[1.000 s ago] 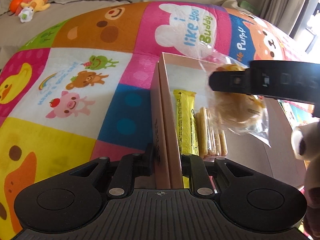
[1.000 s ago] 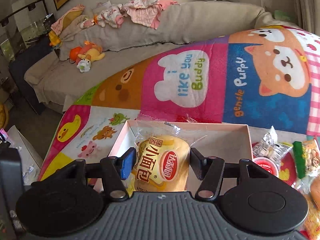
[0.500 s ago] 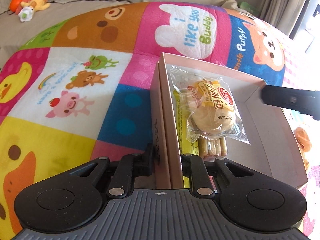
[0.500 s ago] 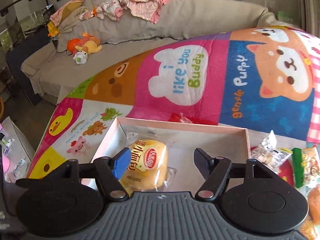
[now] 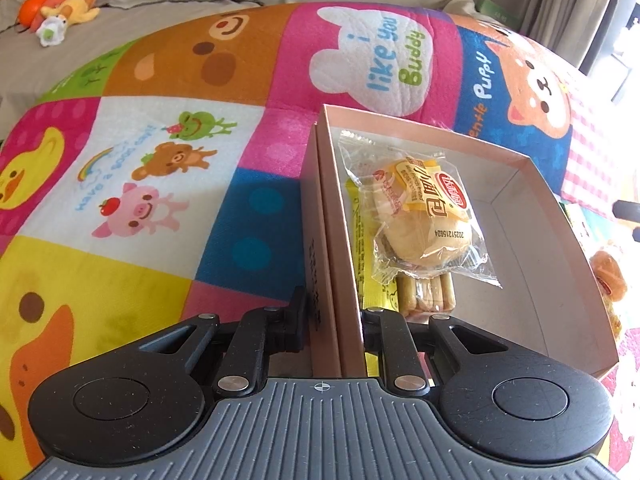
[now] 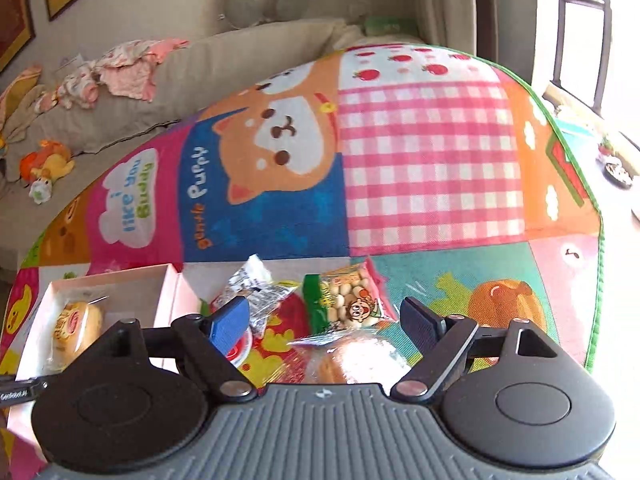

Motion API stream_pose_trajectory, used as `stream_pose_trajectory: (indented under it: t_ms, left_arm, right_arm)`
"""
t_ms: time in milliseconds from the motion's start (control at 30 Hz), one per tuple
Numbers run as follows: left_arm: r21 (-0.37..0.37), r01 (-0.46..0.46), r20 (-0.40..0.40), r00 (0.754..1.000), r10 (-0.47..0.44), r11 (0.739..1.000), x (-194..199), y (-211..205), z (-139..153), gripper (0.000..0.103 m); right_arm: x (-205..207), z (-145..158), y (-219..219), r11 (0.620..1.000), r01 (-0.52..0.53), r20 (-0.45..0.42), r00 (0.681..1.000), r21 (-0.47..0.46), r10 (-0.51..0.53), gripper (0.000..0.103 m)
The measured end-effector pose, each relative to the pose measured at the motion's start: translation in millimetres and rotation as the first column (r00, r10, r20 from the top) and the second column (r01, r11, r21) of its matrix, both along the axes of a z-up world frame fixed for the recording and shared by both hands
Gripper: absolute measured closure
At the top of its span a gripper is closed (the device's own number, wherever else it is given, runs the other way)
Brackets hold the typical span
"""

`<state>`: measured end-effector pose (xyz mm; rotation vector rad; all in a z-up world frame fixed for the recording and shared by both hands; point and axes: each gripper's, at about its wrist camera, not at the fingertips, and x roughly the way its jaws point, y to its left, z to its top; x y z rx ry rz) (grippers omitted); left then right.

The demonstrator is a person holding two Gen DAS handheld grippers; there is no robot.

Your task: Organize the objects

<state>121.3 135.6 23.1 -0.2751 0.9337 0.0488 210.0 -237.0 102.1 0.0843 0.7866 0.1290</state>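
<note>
A pink cardboard box (image 5: pixel 532 276) lies on the cartoon play mat (image 5: pixel 168 168). My left gripper (image 5: pixel 332 316) is shut on the box's left wall. Inside the box a wrapped bread bun (image 5: pixel 424 224) lies on a yellow bar (image 5: pixel 360 240) and a biscuit pack (image 5: pixel 428 300). The box (image 6: pixel 168 284) and bun (image 6: pixel 74 328) also show at the left of the right wrist view. My right gripper (image 6: pixel 326 320) is open and empty above loose snacks: a green peanut pack (image 6: pixel 348 300), a second wrapped bun (image 6: pixel 356 360) and a silver-white packet (image 6: pixel 252 288).
A small red-rimmed cup (image 6: pixel 240 348) sits by the box's right wall. A grey sofa (image 6: pixel 208 64) with clothes and a plush toy (image 6: pixel 44 168) stands beyond the mat. The mat's green edge (image 6: pixel 596 280) runs down the right side.
My right gripper opened and let the bun drop into the box, then swung right over the loose snacks. My left gripper kept its hold on the box wall.
</note>
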Motion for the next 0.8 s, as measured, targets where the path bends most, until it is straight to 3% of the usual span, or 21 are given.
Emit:
stream_pose_trajectory:
  t_ms: [233, 333, 400, 533, 667, 800]
  left_arm:
    - [0.012, 0.000, -0.012, 1.000, 0.000, 1.000, 2, -2, 1, 0.084]
    - [0.007, 0.003, -0.015, 1.000, -0.003, 1.000, 2, -1, 1, 0.084]
    - [0.004, 0.006, -0.011, 1.000, -0.006, 1.000, 2, 0, 0, 0.084]
    - [0.002, 0.002, -0.005, 1.000, -0.002, 1.000, 1, 0, 0, 0.084]
    - [0.000, 0.002, 0.000, 1.000, -0.002, 1.000, 0, 0, 0, 0.084]
    - [0.007, 0.000, -0.003, 1.000, 0.000, 1.000, 1, -1, 1, 0.084]
  right_arm:
    - [79, -49, 13, 0.991, 0.135, -0.102, 0.985, -0.017, -0.136, 0.016]
    - [106, -64, 16, 0.989, 0.144, -0.159, 0.977, -0.018, -0.145, 0.017]
    - [115, -69, 16, 0.991, 0.127, -0.198, 0.971, -0.037, -0.132, 0.027]
    - [102, -67, 7, 0.997, 0.056, -0.231, 0.971, -0.053, -0.067, 0.047]
    - [63, -73, -14, 1.000, 0.023, -0.290, 0.957, -0.007, -0.024, 0.050]
    - [15, -72, -16, 0.999, -0.027, -0.285, 0.958, -0.041, 0.014, 0.051]
